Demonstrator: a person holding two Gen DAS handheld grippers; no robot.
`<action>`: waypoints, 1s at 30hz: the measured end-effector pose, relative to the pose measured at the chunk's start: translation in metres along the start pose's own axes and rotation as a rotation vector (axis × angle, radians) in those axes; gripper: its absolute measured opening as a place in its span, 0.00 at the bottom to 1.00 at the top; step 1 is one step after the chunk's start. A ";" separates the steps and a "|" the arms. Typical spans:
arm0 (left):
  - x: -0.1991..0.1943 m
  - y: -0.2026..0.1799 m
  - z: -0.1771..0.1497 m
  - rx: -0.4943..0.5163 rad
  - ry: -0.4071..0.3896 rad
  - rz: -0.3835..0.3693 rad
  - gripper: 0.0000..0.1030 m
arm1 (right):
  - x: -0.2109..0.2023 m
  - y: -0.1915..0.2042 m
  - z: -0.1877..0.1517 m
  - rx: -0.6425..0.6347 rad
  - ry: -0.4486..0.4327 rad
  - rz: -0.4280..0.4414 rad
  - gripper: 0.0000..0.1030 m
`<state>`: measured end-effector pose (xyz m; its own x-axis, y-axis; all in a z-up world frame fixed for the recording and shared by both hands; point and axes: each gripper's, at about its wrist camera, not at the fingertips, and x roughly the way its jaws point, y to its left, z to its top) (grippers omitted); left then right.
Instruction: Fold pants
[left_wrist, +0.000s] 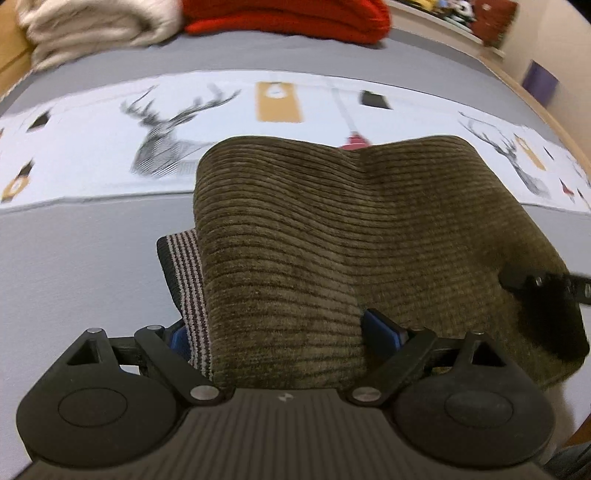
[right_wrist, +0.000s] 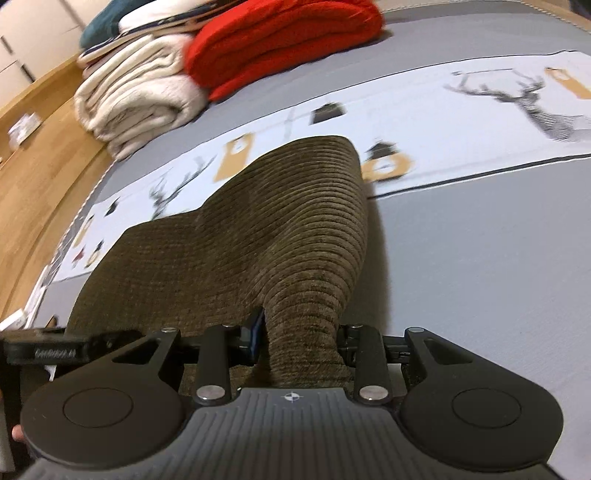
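The olive-brown corduroy pants (left_wrist: 332, 236) rise in a fold off the grey bed, a striped waistband (left_wrist: 188, 280) showing at their left edge. My left gripper (left_wrist: 284, 332) is shut on a wide bunch of the cloth, one blue pad on each side. In the right wrist view the pants (right_wrist: 280, 221) narrow into a gathered strip, and my right gripper (right_wrist: 301, 336) is shut on that strip. Each gripper shows in the other's view: the right one (left_wrist: 535, 284) at the pants' right edge, the left one (right_wrist: 48, 347) at the far left.
A white runner with deer prints (left_wrist: 110, 155) crosses the grey bed cover (right_wrist: 480, 277) behind the pants. A folded cream blanket (right_wrist: 140, 96) and a folded red knit (right_wrist: 280, 40) lie at the far side. A wooden floor (right_wrist: 33, 177) borders the bed.
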<state>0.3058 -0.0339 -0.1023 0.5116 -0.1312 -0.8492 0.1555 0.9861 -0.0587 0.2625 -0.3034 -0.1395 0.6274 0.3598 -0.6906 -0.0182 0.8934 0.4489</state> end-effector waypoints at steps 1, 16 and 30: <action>0.001 -0.007 0.001 0.009 -0.006 0.000 0.91 | 0.000 -0.006 0.002 0.009 -0.001 -0.005 0.32; 0.024 -0.060 0.021 0.031 -0.030 -0.036 0.91 | -0.016 -0.062 0.017 0.078 -0.047 -0.063 0.32; 0.025 -0.055 0.018 0.015 -0.034 -0.081 0.92 | -0.014 -0.082 0.030 0.132 -0.052 -0.132 0.39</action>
<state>0.3252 -0.0929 -0.1111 0.5252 -0.2141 -0.8236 0.2104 0.9704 -0.1181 0.2787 -0.3897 -0.1489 0.6570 0.2246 -0.7197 0.1667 0.8877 0.4292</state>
